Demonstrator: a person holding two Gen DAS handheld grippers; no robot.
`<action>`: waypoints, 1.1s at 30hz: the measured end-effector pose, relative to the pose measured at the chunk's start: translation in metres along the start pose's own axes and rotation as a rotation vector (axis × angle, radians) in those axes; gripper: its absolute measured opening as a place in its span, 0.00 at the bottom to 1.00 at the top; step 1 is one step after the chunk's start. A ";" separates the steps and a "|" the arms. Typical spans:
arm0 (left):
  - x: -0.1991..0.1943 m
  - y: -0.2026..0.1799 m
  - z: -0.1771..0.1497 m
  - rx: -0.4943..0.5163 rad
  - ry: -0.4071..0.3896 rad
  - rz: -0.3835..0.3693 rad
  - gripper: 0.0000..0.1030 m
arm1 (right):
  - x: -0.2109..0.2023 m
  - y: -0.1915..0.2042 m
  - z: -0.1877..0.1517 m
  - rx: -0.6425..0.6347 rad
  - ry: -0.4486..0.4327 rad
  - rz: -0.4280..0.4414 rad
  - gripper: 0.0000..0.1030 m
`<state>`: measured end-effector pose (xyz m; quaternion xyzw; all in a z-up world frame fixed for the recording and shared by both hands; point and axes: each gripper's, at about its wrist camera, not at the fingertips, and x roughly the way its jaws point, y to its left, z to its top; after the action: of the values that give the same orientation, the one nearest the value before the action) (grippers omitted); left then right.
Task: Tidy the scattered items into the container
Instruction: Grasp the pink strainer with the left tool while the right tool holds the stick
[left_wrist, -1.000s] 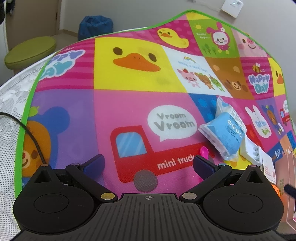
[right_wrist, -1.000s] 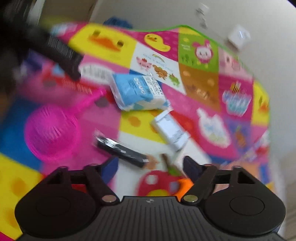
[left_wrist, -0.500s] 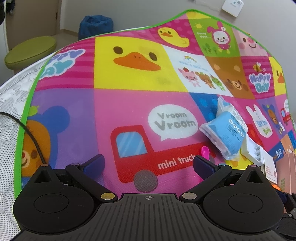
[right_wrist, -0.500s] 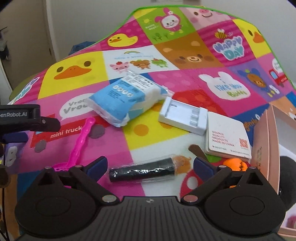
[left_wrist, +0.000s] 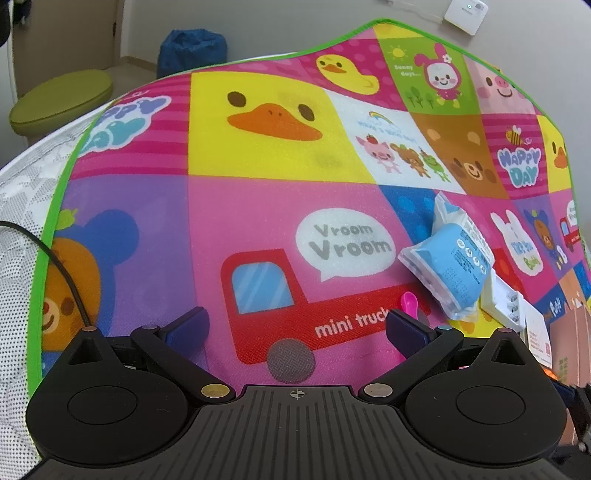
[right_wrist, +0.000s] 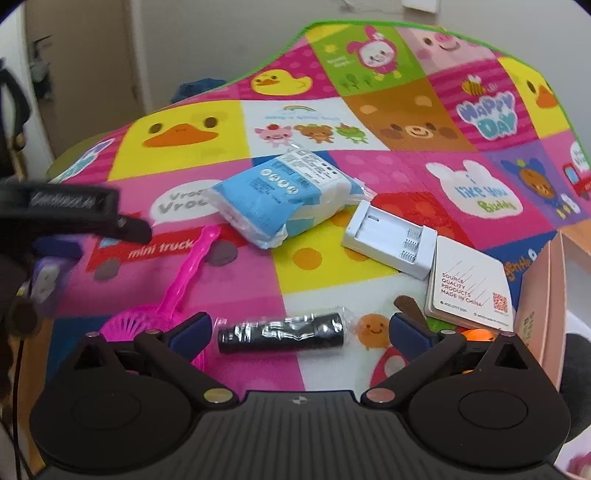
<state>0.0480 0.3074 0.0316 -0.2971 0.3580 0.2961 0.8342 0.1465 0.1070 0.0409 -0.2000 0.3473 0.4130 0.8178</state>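
On the play mat (right_wrist: 314, 258), right tongs (right_wrist: 299, 328) gape around a black roll (right_wrist: 282, 332).

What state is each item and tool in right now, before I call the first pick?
Right tool: jaws wide, just been opening, black wrapped roll between them, untouched.
Left tool: open, empty.
Black wrapped roll: flat on mat.
Blue-and-white packet: sealed, lying on mat.
White battery charger: slots empty.
White card box: closed, beside charger.
Pink scoop: on mat.
Pink container: open, contents not visible.
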 end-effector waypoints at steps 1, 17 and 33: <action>0.000 0.000 0.000 0.000 0.000 0.000 1.00 | -0.002 0.000 -0.002 -0.026 -0.003 -0.004 1.00; 0.001 -0.001 -0.001 0.013 0.003 0.008 1.00 | 0.018 0.018 0.003 0.006 0.028 -0.010 0.83; -0.012 -0.025 -0.015 0.181 -0.034 -0.067 1.00 | -0.054 0.016 -0.012 0.055 0.042 -0.137 0.83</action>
<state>0.0530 0.2770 0.0393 -0.2271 0.3592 0.2395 0.8729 0.1065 0.0798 0.0717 -0.2092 0.3610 0.3421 0.8420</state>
